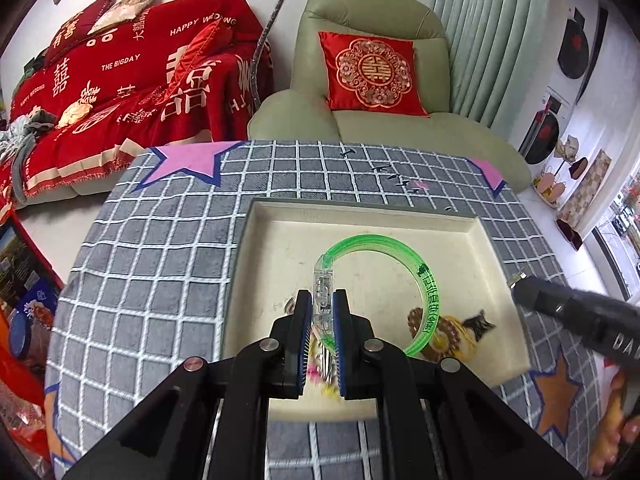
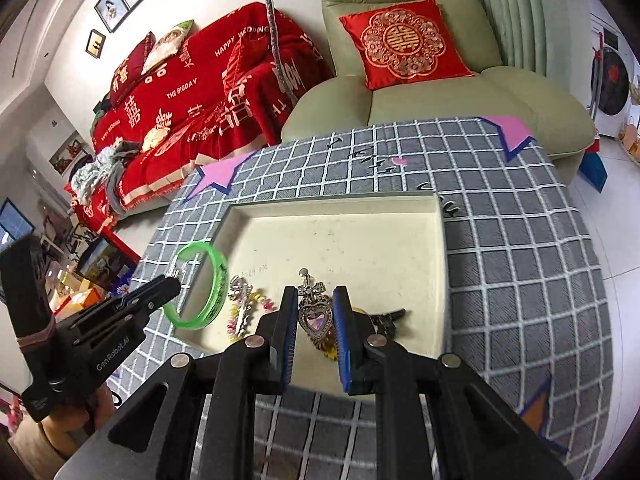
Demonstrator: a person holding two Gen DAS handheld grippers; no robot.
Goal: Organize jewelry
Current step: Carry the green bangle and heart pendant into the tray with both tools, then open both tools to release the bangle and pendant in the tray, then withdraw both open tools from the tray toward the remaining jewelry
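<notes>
Left claw [image 1: 323, 320] clamping green bangle [image 1: 430, 300], right claw [image 2: 316, 312] pinching heart pendant [image 2: 314, 320], seen only from right wrist

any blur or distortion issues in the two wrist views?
Both views: strong fisheye bending, dark vignetted corners. Left wrist: green bangle sharp in the left tongs; beads under them smeared. Right wrist: bangle motion-blurred at the tray edge, heart pendant in the right tongs fairly crisp.

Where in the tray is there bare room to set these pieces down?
The cream tray is bare across its far half, up to the back wall, and along its right wall. Its near edge is crowded: bead bracelet, hair clip, dark keys. The checked cloth right of the tray is also free.
</notes>
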